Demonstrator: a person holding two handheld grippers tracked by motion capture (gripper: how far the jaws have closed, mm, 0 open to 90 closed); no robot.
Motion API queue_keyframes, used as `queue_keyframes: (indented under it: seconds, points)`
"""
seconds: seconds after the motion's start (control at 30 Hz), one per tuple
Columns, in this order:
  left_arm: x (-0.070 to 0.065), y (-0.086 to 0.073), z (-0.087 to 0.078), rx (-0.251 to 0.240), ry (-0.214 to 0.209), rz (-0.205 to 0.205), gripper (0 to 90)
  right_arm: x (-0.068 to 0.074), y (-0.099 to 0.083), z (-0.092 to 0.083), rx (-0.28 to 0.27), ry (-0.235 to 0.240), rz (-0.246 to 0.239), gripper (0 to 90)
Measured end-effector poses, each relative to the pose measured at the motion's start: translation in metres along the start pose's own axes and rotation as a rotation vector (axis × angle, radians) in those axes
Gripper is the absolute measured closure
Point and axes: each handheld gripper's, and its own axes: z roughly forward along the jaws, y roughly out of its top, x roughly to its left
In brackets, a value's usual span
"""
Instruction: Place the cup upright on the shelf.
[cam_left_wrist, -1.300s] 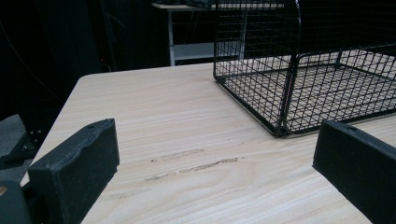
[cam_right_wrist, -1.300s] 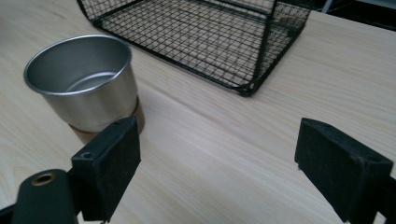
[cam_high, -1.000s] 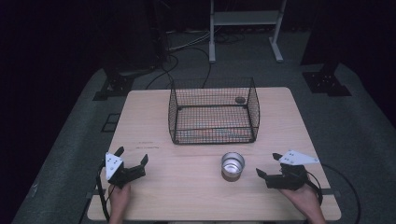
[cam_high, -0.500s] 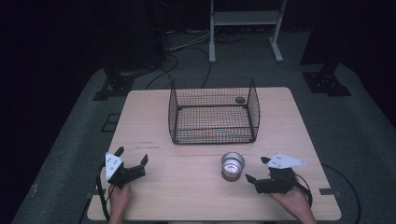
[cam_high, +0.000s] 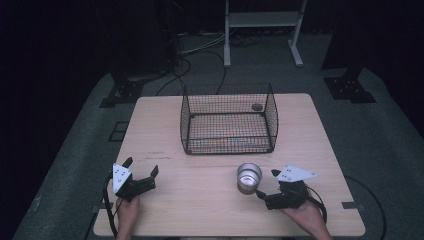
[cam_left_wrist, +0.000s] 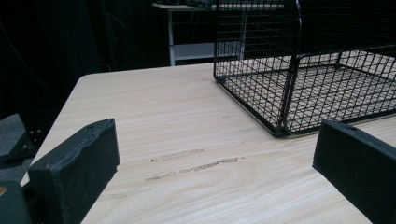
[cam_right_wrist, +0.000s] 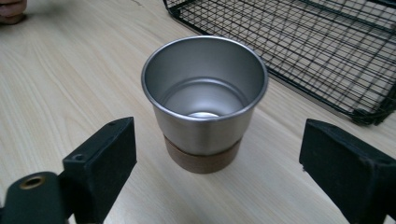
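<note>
We are early in the job: the cup stands upright on the table, in front of the basket, not yet gripped. Our right gripper sits just beside it; its jaws have just been opening and now stand wide, the cup ahead of them and untouched. Our left gripper rests open and empty, well apart. Grasping and lifting are left. The cup looks empty; a small dark thing lies in the basket's far corner.
</note>
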Motion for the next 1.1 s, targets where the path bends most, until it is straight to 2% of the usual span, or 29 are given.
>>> queue_keyframes:
  seconds: [0.43,0.8,1.1]
  points:
    - [0.0,0.0,0.0,0.0,-0.001,0.0,0.0,0.009,0.003,0.015,0.018,-0.011,-0.021,7.8]
    - [0.0,0.0,0.0,-0.001,-0.001,0.0,0.0,0.013,0.004,0.026,0.017,-0.033,0.005,3.1]
    - [0.0,0.0,0.0,0.0,-0.001,0.0,0.0,0.016,0.004,0.031,0.02,-0.044,-0.007,2.7]
